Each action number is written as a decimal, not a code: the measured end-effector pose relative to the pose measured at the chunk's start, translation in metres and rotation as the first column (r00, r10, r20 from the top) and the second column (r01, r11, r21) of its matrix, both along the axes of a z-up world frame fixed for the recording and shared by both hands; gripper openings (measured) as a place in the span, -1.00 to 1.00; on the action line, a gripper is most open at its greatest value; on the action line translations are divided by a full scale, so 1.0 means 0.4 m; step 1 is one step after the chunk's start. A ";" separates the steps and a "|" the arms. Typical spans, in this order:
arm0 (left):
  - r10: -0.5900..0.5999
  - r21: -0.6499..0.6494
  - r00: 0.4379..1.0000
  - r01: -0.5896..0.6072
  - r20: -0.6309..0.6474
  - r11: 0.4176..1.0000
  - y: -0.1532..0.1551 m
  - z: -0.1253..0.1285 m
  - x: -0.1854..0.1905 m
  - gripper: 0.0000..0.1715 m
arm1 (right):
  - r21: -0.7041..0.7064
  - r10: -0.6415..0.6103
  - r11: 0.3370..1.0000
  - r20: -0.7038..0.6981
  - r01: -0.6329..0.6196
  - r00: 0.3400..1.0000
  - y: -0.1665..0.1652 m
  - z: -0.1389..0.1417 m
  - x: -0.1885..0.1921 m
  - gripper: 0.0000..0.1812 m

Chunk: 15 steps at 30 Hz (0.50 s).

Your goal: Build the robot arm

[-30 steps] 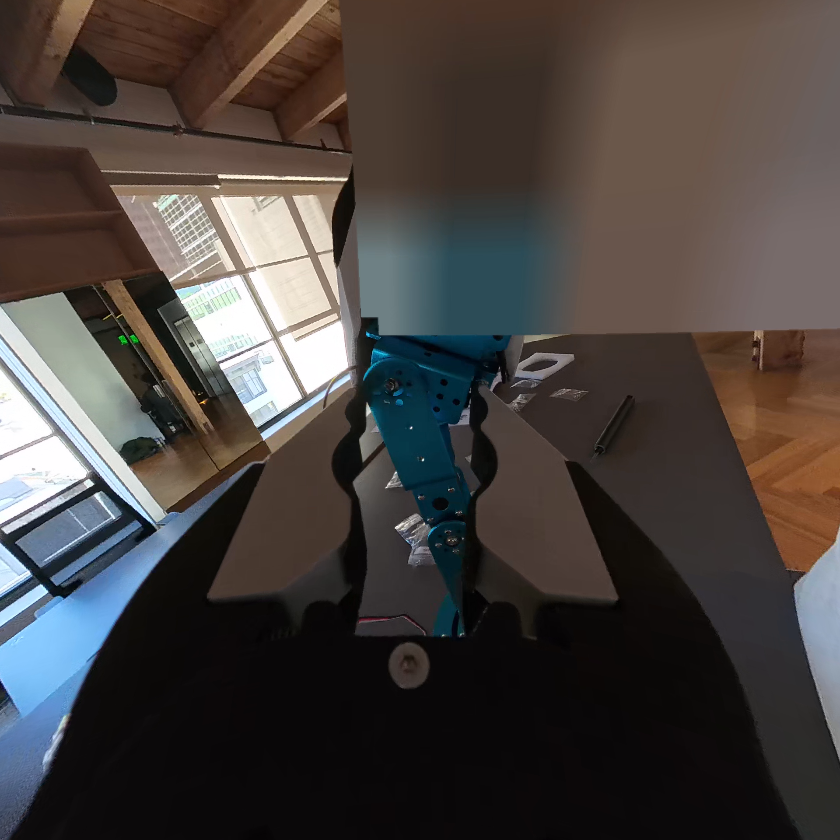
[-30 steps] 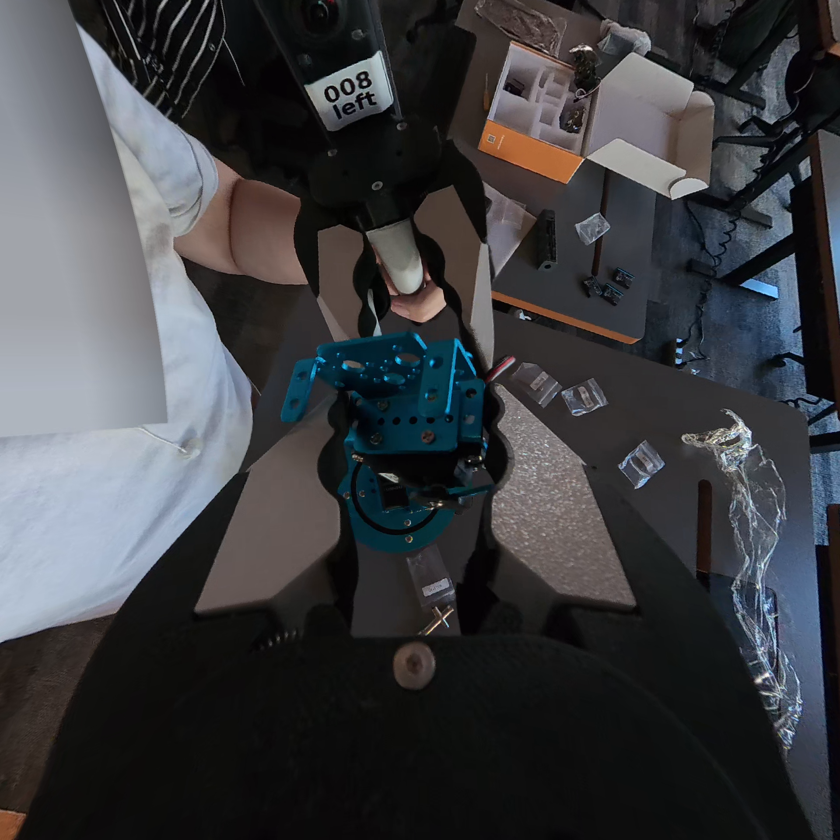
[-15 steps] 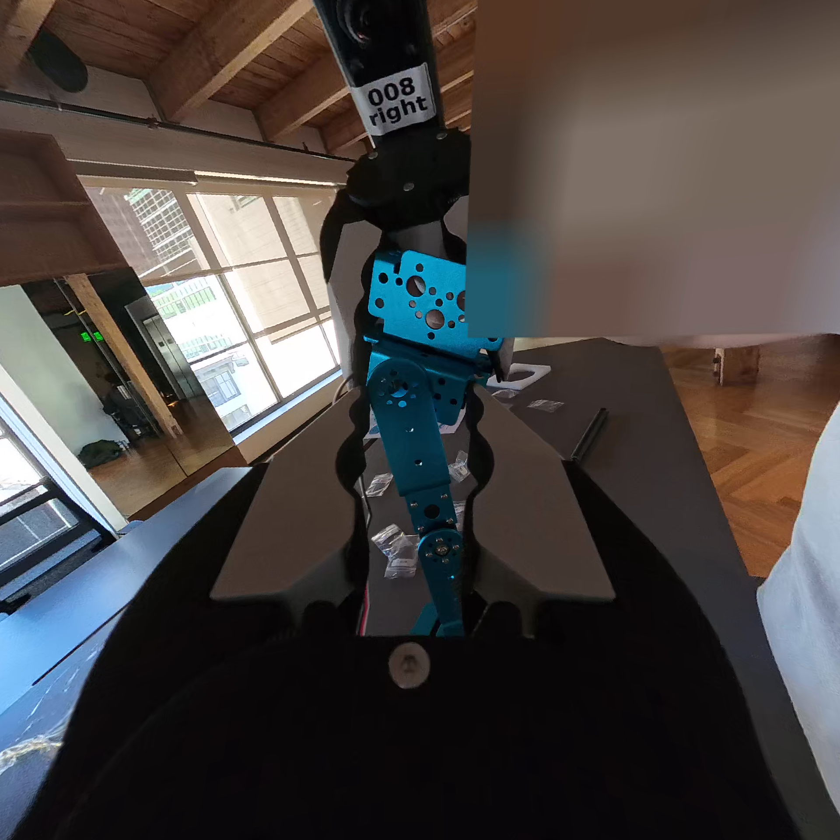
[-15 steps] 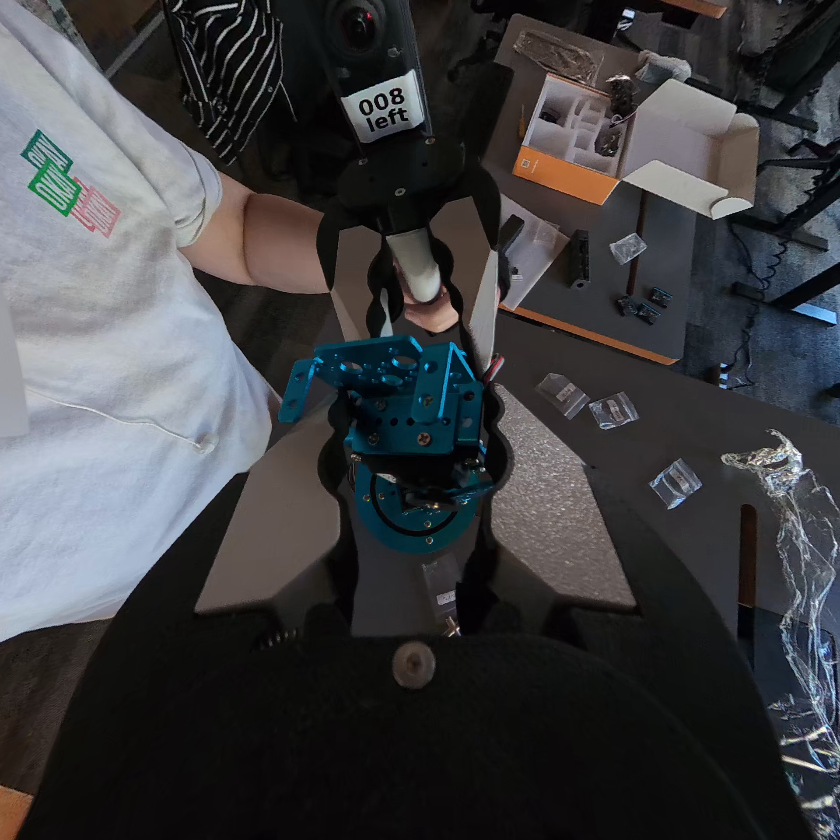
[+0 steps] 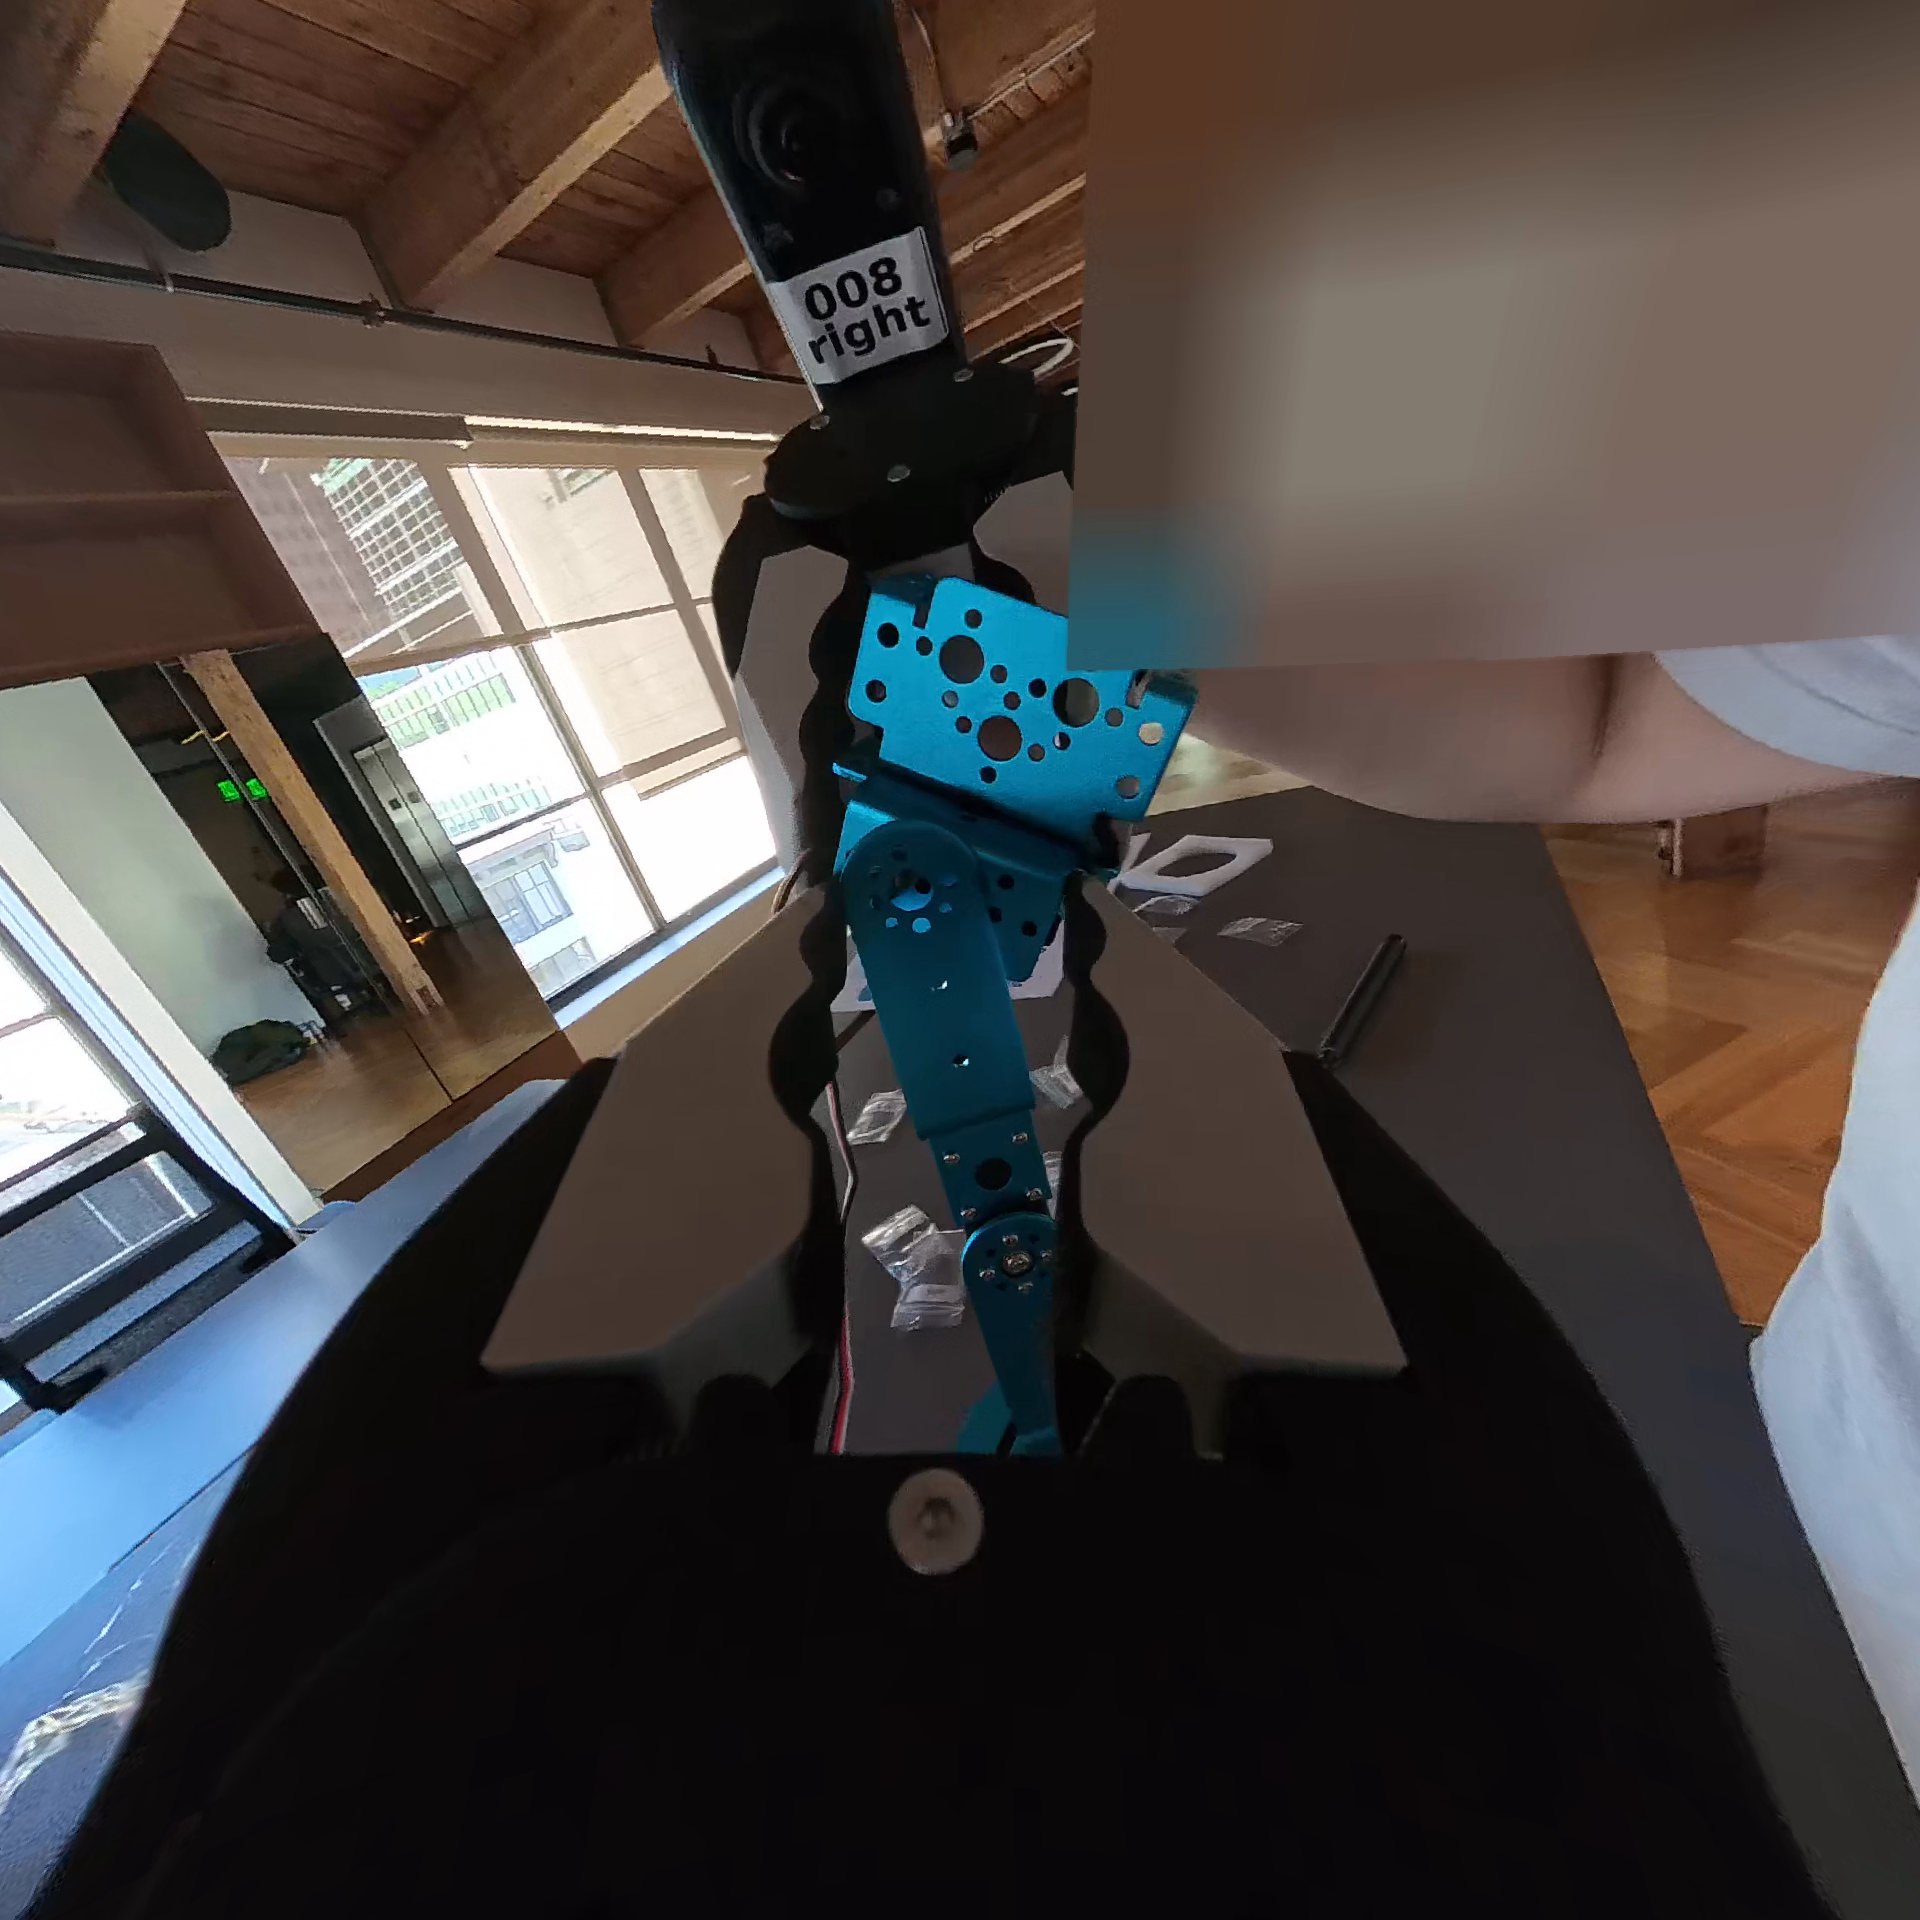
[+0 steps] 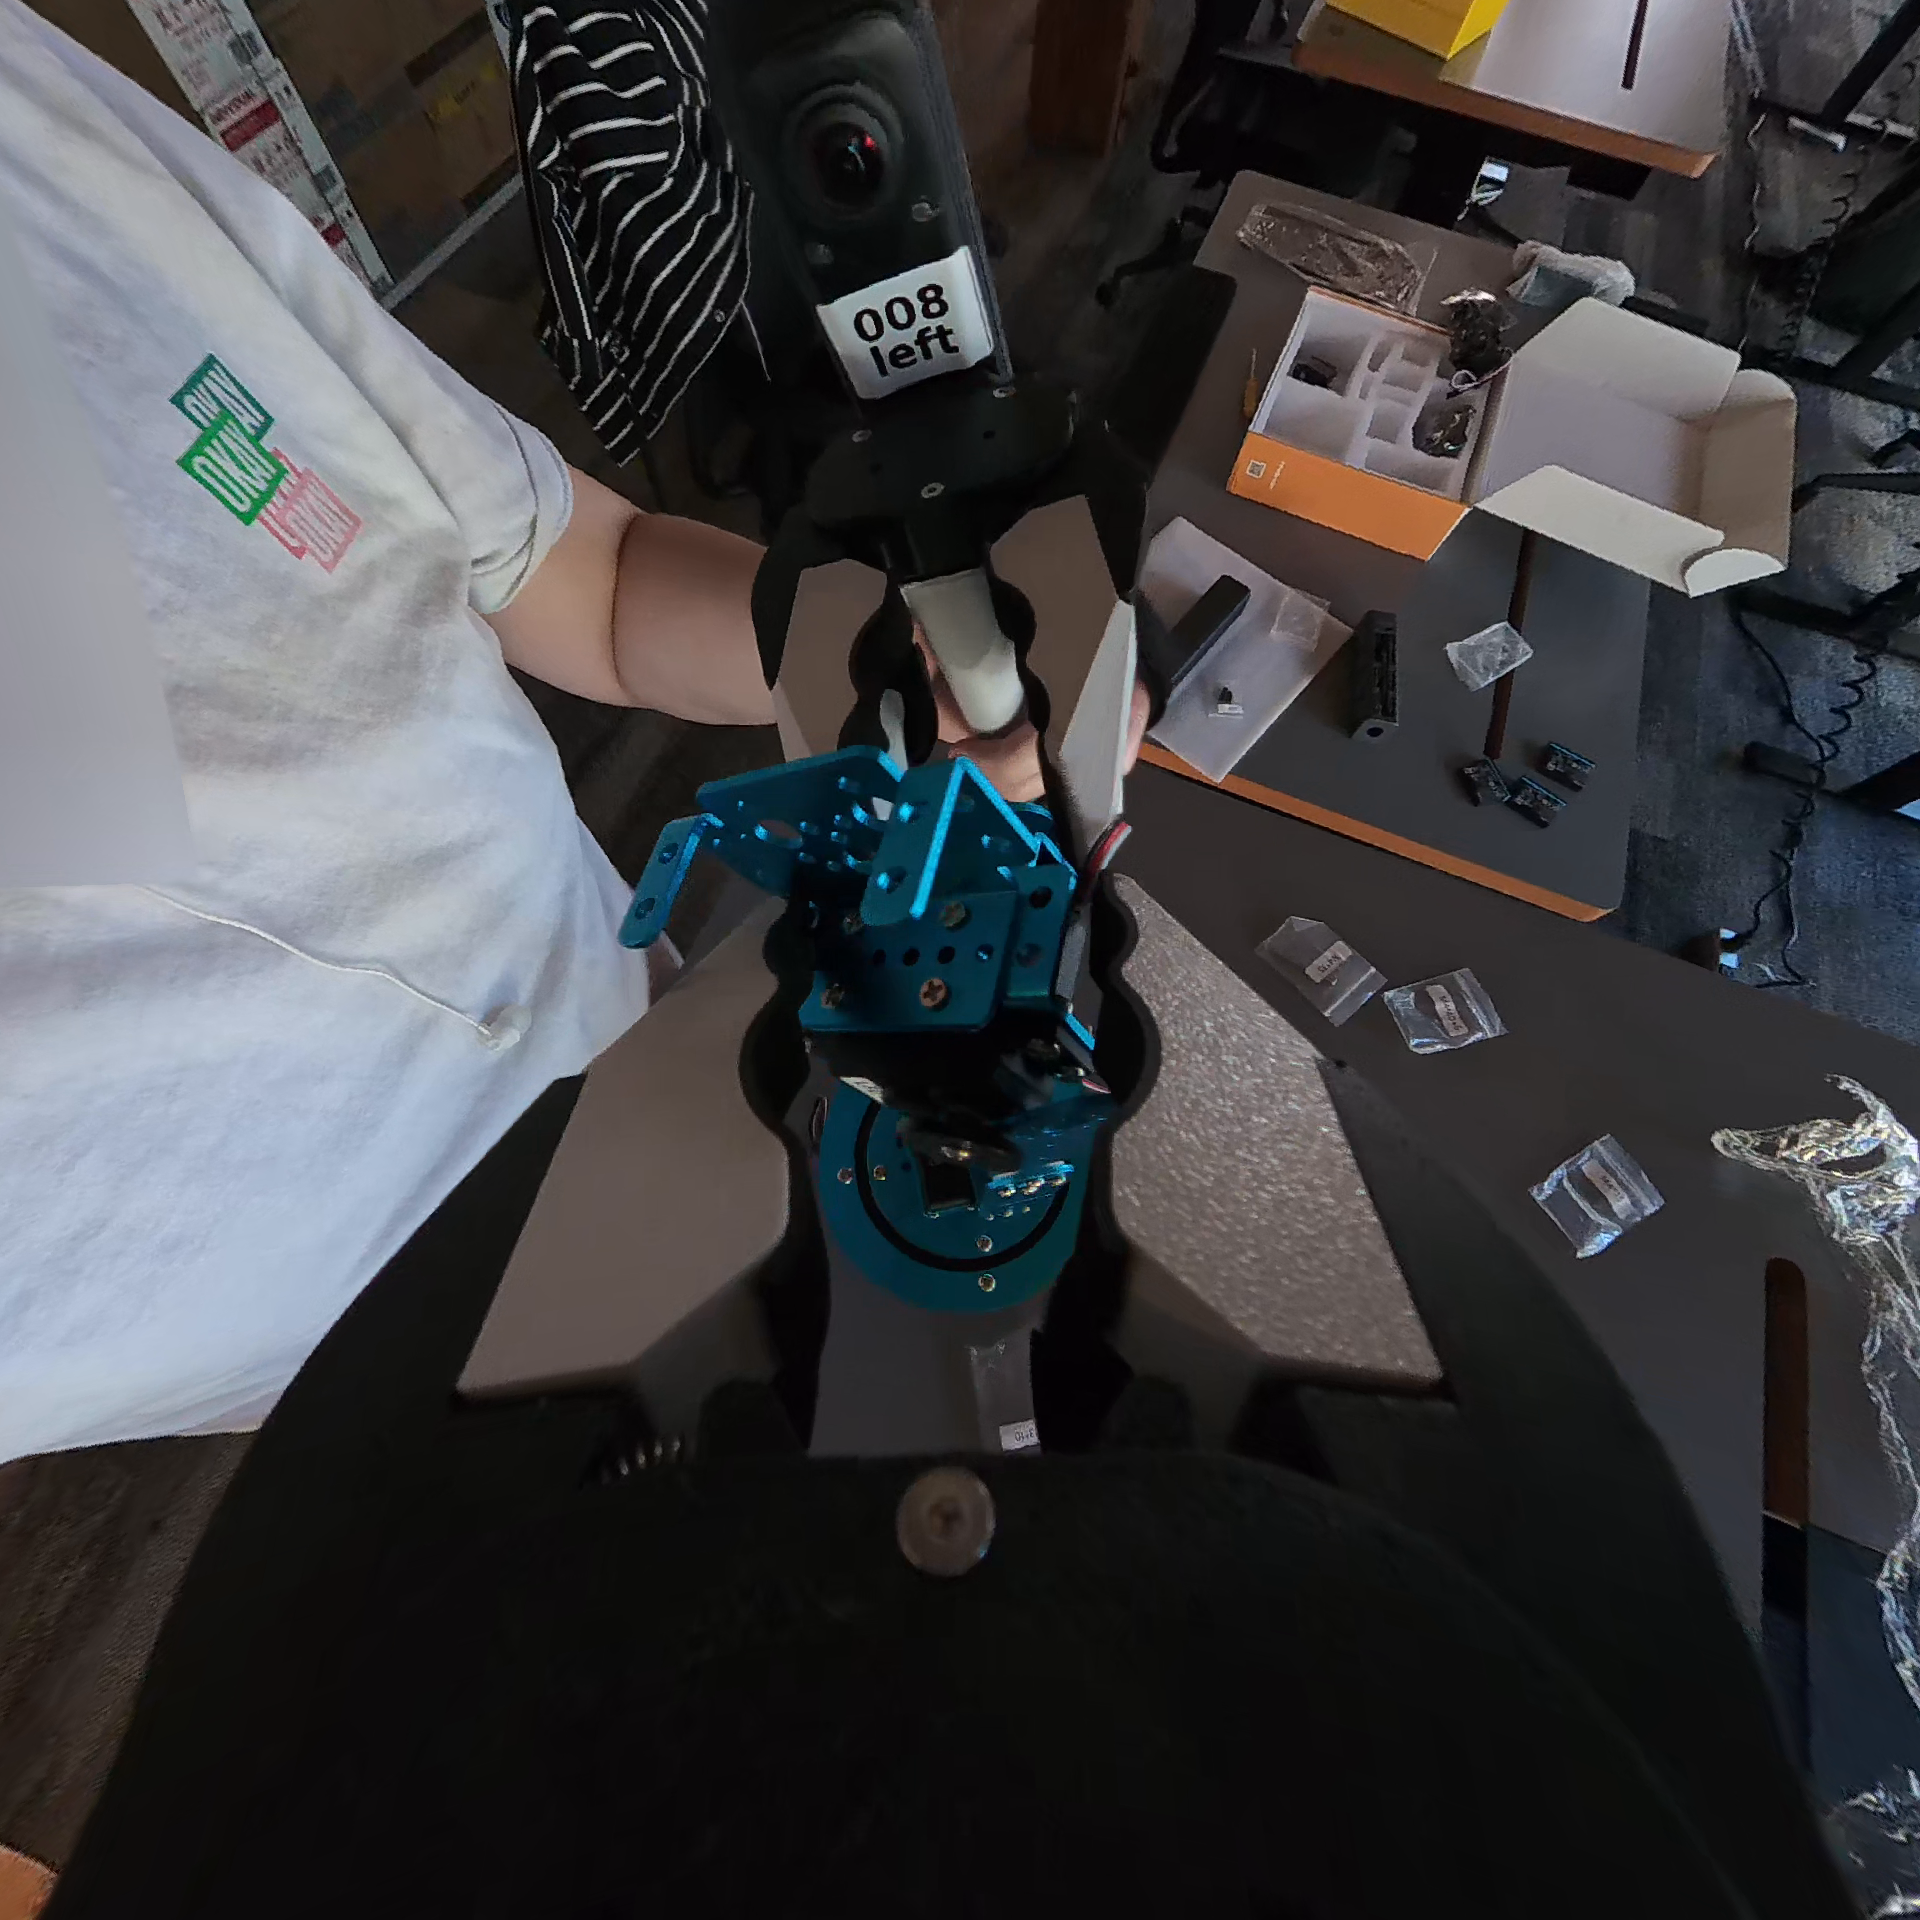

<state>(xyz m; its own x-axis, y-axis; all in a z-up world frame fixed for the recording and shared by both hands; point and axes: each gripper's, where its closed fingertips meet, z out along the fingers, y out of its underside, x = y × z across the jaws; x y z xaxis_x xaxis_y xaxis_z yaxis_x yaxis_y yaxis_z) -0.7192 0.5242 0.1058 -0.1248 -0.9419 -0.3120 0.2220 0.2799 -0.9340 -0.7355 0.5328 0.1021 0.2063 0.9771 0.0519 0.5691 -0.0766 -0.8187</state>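
Now both tools clamp the blue arm (image 5: 940,997) aloft over the tabletop (image 6: 1558,1081): left tool (image 5: 948,914) grasping its long link, right tool (image 6: 940,925) gripping its bracket end, small bags (image 6: 1439,1013) at three o'clock.

On my right wrist feed I see small clear bags (image 6: 1320,968) scattered on the dark table (image 6: 1558,1091), with crumpled clear wrap (image 6: 1870,1226) at its right edge. Beyond it, a lower table (image 6: 1455,790) carries an open orange-sided cardboard box (image 6: 1382,436) with white compartments. My left wrist feed shows wooden ceiling beams (image 5: 499,135), large windows (image 5: 540,748) and a parquet floor (image 5: 1714,997).
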 end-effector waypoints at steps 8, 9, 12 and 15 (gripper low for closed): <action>0.017 0.016 0.999 -0.018 0.045 1.000 0.005 0.000 -0.004 -0.55 | 0.003 0.009 1.000 -0.005 -0.009 1.000 0.004 -0.001 -0.003 -0.40; 0.017 0.020 0.998 -0.018 0.052 1.000 0.005 0.001 -0.005 -0.56 | 0.004 0.010 1.000 -0.010 -0.010 1.000 0.004 -0.001 -0.005 -0.40; 0.011 0.016 0.998 -0.012 0.063 1.000 0.008 0.001 -0.007 -0.56 | 0.019 0.005 1.000 -0.017 -0.004 1.000 0.007 0.000 -0.006 -0.39; 0.011 0.011 0.997 -0.012 0.075 1.000 0.013 0.001 -0.007 -0.56 | 0.069 -0.021 0.997 -0.016 0.022 1.000 0.015 0.004 -0.003 -0.37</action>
